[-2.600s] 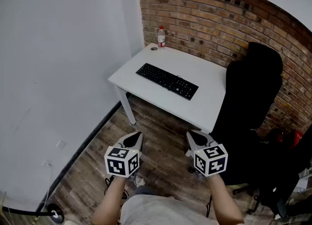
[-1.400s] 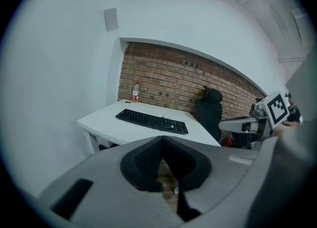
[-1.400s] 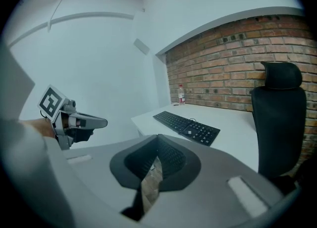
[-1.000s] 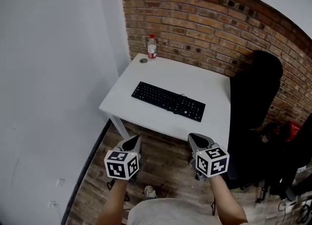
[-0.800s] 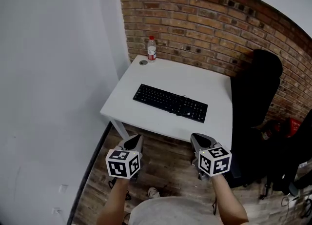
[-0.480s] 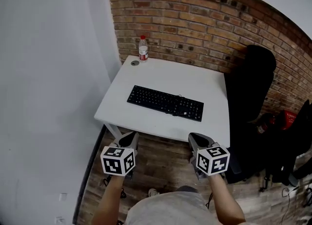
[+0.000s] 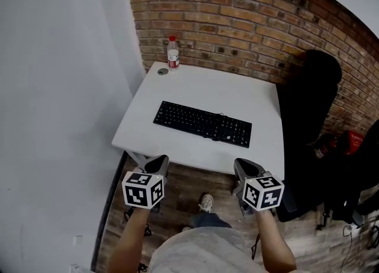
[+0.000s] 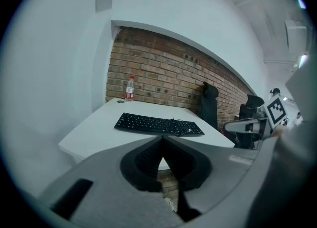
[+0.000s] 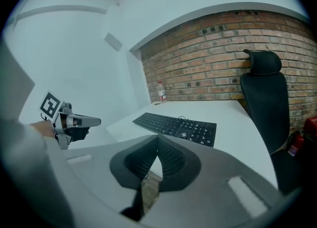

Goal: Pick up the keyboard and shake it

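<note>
Your left gripper and right gripper are both held over the wood floor, just short of the white table's near edge. Each has its jaws closed tip to tip, with nothing between them. The black keyboard lies flat mid-table, clear of both grippers, its cable bunched toward the right end. A water bottle stands upright at the far left corner, with a small round object just beside it. A black office chair is on the table's right.
</note>
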A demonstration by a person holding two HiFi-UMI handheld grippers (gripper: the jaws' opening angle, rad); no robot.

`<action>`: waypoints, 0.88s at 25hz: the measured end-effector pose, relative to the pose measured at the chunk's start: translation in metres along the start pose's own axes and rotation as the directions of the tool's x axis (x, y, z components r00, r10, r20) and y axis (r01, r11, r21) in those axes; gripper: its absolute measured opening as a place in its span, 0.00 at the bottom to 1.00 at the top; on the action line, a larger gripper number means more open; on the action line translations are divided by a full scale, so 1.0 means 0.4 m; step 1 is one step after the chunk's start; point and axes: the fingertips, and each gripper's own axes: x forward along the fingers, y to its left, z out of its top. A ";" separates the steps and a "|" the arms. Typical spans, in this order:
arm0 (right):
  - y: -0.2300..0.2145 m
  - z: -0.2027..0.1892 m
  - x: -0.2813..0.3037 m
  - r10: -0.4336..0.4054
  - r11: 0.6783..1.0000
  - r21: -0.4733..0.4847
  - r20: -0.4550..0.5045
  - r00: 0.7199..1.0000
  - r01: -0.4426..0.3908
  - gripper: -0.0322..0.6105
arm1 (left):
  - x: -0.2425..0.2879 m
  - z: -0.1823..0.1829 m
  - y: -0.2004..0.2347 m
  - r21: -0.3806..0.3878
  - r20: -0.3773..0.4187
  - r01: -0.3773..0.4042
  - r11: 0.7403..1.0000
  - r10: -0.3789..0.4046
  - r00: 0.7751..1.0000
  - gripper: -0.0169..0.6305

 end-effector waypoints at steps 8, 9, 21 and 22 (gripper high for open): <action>-0.081 0.023 0.128 -0.008 0.999 0.036 -0.011 1.000 0.008 0.06 | 0.130 0.048 0.074 0.012 -0.024 -0.014 1.000 0.014 1.000 0.01; -0.092 0.025 0.145 -0.008 0.999 0.039 -0.018 1.000 0.009 0.06 | 0.151 0.057 0.081 0.013 -0.028 -0.013 1.000 0.013 1.000 0.02; -0.285 0.048 0.277 -0.044 0.992 0.113 -0.079 0.996 0.053 0.06 | 0.373 0.119 0.117 0.027 -0.097 0.027 0.999 -0.024 0.995 0.02; -0.299 0.043 0.284 -0.048 0.991 0.122 -0.085 0.995 0.058 0.06 | 0.387 0.118 0.121 0.027 -0.104 0.029 0.999 -0.026 0.994 0.02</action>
